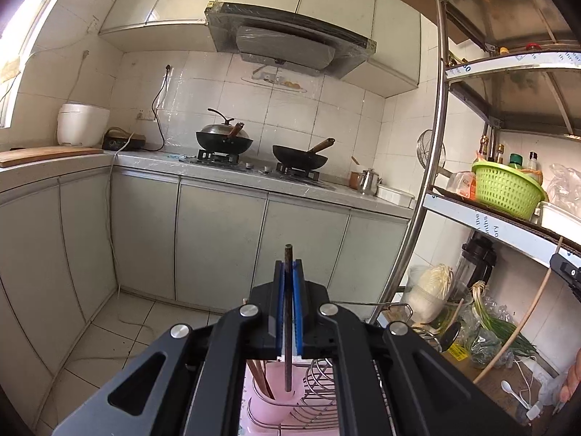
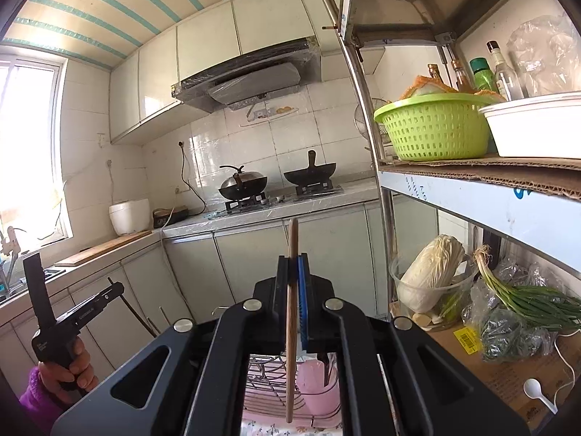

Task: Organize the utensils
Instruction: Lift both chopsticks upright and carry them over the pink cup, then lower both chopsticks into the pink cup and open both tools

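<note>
Both grippers were clamped on a single chopstick each, held pretty much upright, high above the drying rack. The left gripper (image 1: pixel 288 265) had its blue pads squeezed on a dark chopstick (image 1: pixel 288 327), whose lower tip hung right over the pink utensil cup (image 1: pixel 270 405). That cup already had a few reddish-brown chopsticks (image 1: pixel 261 378) leaning in it. The right gripper (image 2: pixel 294 259) was pinched on a light wooden chopstick (image 2: pixel 291 327), which sat slightly tilted, and its bottom end hung over the wire dish rack (image 2: pixel 267 381) just beside the cup rather than over it.

Stuff that could go sideways, as I saw it: each stick was gripped at just one narrow spot along its length, so any quick wrist move could make it pivot or slide through the pads. The wooden one being tilted meant it might catch the cup rim or poke into the rack wires if it went straight down. Both sticks aimed for the same small cup, so the grippers could bump each other. The left-hand rig (image 2: pixel 61 323) showed in the right view, so they weren't far apart.
</note>
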